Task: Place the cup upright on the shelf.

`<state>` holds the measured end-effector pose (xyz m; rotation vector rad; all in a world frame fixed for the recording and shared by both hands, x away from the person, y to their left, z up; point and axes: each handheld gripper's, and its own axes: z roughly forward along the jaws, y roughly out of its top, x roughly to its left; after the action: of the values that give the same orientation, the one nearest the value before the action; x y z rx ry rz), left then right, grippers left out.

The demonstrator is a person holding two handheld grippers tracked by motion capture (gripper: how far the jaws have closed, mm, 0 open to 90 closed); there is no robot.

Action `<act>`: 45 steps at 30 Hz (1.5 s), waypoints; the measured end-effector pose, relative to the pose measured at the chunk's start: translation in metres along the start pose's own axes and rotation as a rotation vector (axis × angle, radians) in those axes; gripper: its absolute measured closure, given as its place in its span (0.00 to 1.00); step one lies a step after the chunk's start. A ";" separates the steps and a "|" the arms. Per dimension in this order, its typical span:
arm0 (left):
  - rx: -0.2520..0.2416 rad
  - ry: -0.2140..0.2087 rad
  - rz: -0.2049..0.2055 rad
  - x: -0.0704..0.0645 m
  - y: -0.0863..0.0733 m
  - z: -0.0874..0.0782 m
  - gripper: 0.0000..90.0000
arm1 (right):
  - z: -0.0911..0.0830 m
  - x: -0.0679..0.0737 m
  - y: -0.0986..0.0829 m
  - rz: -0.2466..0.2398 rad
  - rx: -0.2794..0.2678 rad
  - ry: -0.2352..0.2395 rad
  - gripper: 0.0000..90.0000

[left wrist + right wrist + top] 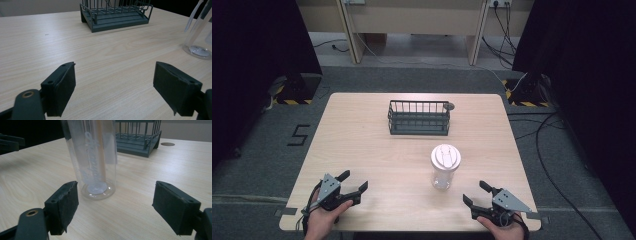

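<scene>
Jaws stand wide on both grippers, holding nothing. Your right gripper (475,195) sits low at the near edge, aimed at the bottle (445,166) upright mid-table, near it. Judge this clear plastic light, stiff, slick, tippy; take it mid-body. Your left gripper (353,181) rests well apart. Beyond stands the rack (419,117).
</scene>
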<state>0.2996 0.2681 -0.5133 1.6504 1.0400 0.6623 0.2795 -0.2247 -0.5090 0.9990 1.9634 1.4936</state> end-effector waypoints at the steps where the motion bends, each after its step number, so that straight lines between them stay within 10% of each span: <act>1: 0.000 0.002 0.006 0.000 0.000 0.000 0.20 | 0.000 0.001 0.000 0.005 0.001 0.004 0.22; 45: 0.000 -0.017 0.022 -0.006 0.001 0.002 0.20 | 0.060 0.021 0.026 -0.036 0.013 0.087 0.21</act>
<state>0.2988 0.2613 -0.5123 1.6670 1.0111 0.6615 0.3176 -0.1683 -0.5010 0.9132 2.0429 1.5294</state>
